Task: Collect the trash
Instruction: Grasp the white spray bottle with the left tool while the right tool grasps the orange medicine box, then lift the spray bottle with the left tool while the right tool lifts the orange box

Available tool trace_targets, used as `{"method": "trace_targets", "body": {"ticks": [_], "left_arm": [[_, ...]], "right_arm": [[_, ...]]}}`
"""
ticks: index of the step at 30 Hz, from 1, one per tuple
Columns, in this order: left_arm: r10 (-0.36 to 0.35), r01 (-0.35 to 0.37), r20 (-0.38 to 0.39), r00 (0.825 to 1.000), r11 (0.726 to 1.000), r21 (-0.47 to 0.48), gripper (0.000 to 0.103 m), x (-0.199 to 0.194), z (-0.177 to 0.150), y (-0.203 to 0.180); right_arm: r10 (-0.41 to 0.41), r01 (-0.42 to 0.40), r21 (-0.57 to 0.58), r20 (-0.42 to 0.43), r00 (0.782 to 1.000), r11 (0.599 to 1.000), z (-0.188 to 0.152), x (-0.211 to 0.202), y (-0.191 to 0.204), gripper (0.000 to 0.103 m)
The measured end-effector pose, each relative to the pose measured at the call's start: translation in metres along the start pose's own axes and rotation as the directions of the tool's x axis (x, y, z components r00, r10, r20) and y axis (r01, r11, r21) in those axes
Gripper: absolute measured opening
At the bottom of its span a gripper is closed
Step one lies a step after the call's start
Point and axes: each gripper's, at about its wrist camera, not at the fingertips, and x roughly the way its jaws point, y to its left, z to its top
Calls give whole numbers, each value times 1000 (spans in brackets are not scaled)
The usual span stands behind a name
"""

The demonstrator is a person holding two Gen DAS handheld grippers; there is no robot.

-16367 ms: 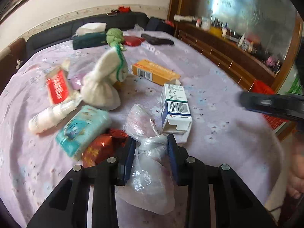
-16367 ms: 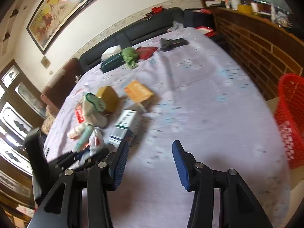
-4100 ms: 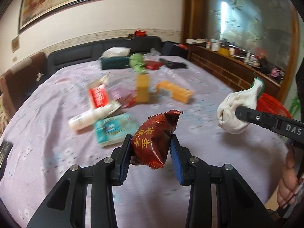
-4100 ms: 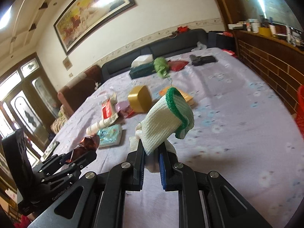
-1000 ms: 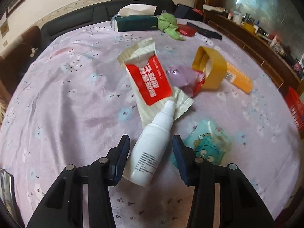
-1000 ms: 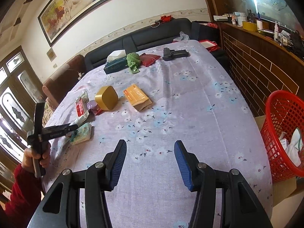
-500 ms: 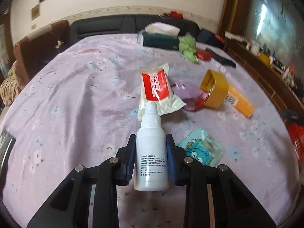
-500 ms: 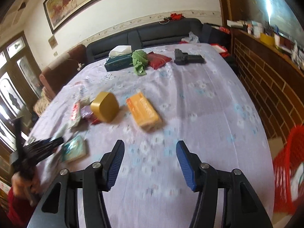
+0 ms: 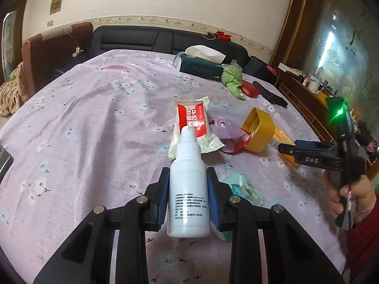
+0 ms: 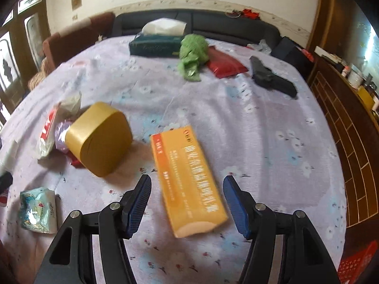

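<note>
Your left claw point(image 9: 188, 195) grips the white bottle point(image 9: 188, 187) above the worktop point(image 9: 94, 123); your right claw point(image 10: 187, 198) gapes around the orange box point(image 10: 187, 177).

A white bottle point(image 9: 188, 189) is clamped between the blue pads point(image 9: 164, 197) of the left tongs point(image 9: 188, 197), nozzle pointing away. Past the nozzle, a red-and-white sachet point(image 9: 194, 123) is seen lying on the lilac flowered tabletop point(image 9: 94, 123). To the right of the sachet, a purple wrapper point(image 9: 223, 130) and a yellow box point(image 9: 259, 130) are seen close together. Just right of the tongs, a teal tissue pack point(image 9: 246, 189) is partly hidden. Further right, the right tongs point(image 9: 287, 148) are held in a hand point(image 9: 350, 196) above the tabletop, their opening not discernible. Far ahead, a dark tissue box point(image 9: 201, 67) and green cloth point(image 9: 233, 80) are visible.
</note>
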Motion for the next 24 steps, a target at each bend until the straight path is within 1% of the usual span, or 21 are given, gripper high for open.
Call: {"method": "trace_targets", "body": {"ticks": [1, 3, 5, 7, 9, 11, 15, 17, 21, 24], "left_arm": [[1, -1, 2, 1000, 1000, 2, 28, 0, 0, 0], [4, -4, 13, 1000, 1000, 7, 28, -2, 0, -2], [18, -18, 23, 1000, 1000, 14, 29, -4, -1, -3], [39, -41, 46, 998, 999, 30, 29, -9, -2, -7], [56, -59, 62, 997, 997, 51, 29, -14, -5, -13], [53, -57, 62, 997, 996, 68, 29, -17, -9, -20], [33, -38, 46, 998, 994, 105, 29, -23, -17, -36], [26, -30, 39, 999, 993, 117, 29, -26, -22, -44], [8, -12, 25, 1000, 989, 150, 29, -32, -32, -58], [6, -9, 20, 1000, 986, 164, 29, -33, -36, -65]], "right_arm": [[-10, 10, -2, -4, 1000, 1000, -1, 1, 2, 56], [-26, 26, 2, 8, 1000, 1000, -4, -3, 4, 55], [-7, 6, 44, 15, 1000, 999, -9, -10, 2, 55], [6, -8, 85, 34, 999, 996, -18, -24, 3, 52], [13, -20, 110, 63, 998, 994, -29, -39, 6, 51], [42, -53, 122, 95, 995, 991, -44, -57, 12, 51], [52, -65, 112, 115, 992, 992, -71, -80, 27, 51], [73, -83, 98, 103, 992, 992, -85, -88, 32, 51], [107, -112, 95, 49, 993, 989, -105, -93, 36, 51], [100, -102, 62, 39, 994, 993, -113, -95, 41, 52]]}}
